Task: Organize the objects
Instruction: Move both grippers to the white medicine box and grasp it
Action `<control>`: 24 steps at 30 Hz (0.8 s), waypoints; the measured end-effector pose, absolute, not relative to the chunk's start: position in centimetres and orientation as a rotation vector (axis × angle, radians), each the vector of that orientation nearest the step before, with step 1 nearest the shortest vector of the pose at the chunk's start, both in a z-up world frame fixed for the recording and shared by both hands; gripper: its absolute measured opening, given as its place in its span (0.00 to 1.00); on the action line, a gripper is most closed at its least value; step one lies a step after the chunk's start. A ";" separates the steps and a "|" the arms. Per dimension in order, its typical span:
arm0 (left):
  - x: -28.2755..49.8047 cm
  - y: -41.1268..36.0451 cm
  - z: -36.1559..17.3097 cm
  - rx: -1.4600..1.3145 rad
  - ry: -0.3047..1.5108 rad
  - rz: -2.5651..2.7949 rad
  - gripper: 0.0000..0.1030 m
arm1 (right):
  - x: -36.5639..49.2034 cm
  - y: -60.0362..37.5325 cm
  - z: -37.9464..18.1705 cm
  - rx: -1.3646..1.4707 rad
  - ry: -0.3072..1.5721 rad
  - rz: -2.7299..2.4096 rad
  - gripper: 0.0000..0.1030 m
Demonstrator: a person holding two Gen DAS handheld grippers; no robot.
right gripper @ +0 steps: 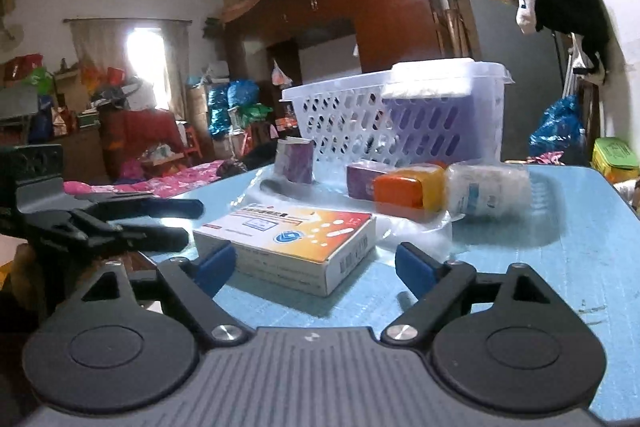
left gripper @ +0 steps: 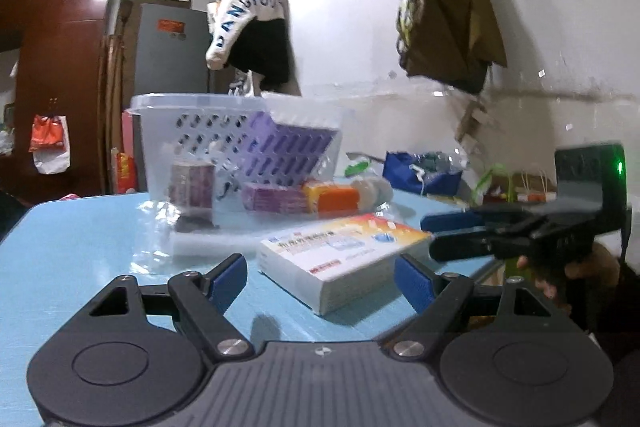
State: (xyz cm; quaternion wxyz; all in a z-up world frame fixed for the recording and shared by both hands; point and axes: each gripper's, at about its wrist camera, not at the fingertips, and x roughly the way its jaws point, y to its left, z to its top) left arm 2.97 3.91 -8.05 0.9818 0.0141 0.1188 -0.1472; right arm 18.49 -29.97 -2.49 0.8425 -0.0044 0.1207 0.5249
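Observation:
A white and orange medicine box (left gripper: 340, 259) (right gripper: 296, 247) lies flat on the blue table (left gripper: 72, 251) (right gripper: 560, 267). My left gripper (left gripper: 320, 277) is open, its blue pads either side of the box's near end, not touching. My right gripper (right gripper: 316, 263) is open around the same box from the other side; it also shows in the left wrist view (left gripper: 430, 233), and the left one in the right wrist view (right gripper: 192, 219). Behind stand a white perforated basket (left gripper: 224, 131) (right gripper: 400, 119), purple boxes (left gripper: 192, 185) (right gripper: 296, 161), an orange box (left gripper: 332, 199) (right gripper: 404, 189) and a wrapped white roll (right gripper: 488, 189).
Clear plastic wrap (left gripper: 160, 239) lies under the items by the basket. The table's edges are close on both sides. Bags hang on the wall (left gripper: 444, 7). A wardrobe (right gripper: 380, 11) and clutter fill the room behind.

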 end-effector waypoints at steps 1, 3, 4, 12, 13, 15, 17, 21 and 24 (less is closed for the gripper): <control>3.3 3.7 -8.3 0.036 0.250 -0.293 0.82 | 18.5 -29.9 -2.6 -0.017 0.254 1.111 0.84; 3.7 3.6 -8.8 0.030 0.257 -0.296 0.82 | 18.6 -29.5 -2.8 -0.027 0.258 1.116 0.80; 3.9 3.6 -8.9 0.022 0.260 -0.300 0.82 | 18.7 -29.4 -2.9 -0.031 0.263 1.120 0.77; 4.5 3.6 -9.3 0.015 0.253 -0.296 0.73 | 18.7 -29.1 -3.3 -0.059 0.261 1.144 0.57; 4.5 3.6 -9.3 0.016 0.253 -0.298 0.72 | 18.6 -29.0 -3.3 -0.066 0.258 1.148 0.55; 4.4 3.5 -9.3 0.017 0.253 -0.300 0.71 | 18.4 -29.0 -3.4 -0.078 0.251 1.143 0.55; 4.5 3.5 -9.3 0.020 0.252 -0.303 0.70 | 18.4 -29.0 -3.4 -0.079 0.249 1.143 0.54; 4.4 3.3 -9.3 0.023 0.249 -0.303 0.60 | 18.3 -29.0 -3.4 -0.080 0.247 1.137 0.49; 4.2 2.9 -9.3 0.045 0.244 -0.287 0.56 | 18.2 -29.0 -3.3 -0.085 0.240 1.129 0.47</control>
